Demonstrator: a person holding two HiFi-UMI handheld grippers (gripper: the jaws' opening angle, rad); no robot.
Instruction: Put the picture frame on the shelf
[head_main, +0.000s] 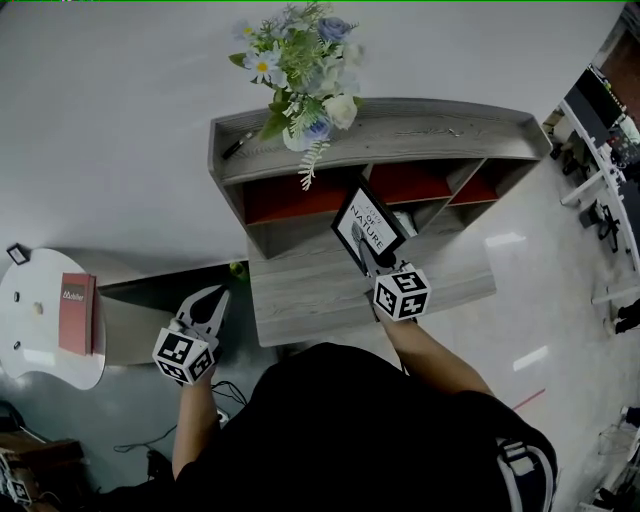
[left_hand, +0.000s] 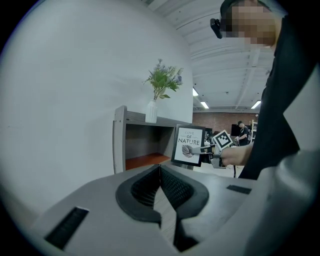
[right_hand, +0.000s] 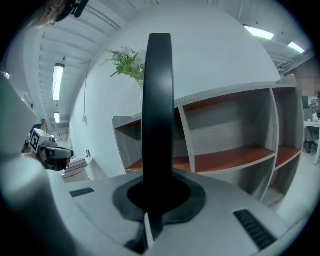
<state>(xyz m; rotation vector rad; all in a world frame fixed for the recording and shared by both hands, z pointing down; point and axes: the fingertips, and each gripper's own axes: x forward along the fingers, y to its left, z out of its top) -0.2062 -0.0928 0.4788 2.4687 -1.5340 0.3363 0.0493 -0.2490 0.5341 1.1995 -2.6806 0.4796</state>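
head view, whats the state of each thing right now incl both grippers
picture frame, upright, held in front of the shelf's middle compartment
right gripper, shut on the picture frame's edge
left gripper, shut, empty, off beside the shelf
shelf, standing against the wall
vase of flowers, upright on the shelf top
red book, closed, flat on the round white table

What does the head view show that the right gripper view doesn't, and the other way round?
Head view only: the picture frame's printed face, and the right gripper seen whole from above. Right gripper view only: the frame edge-on, clamped in the tongs, and the ceiling lights. Both: the shelf, the flowers on top of it, and the left gripper.
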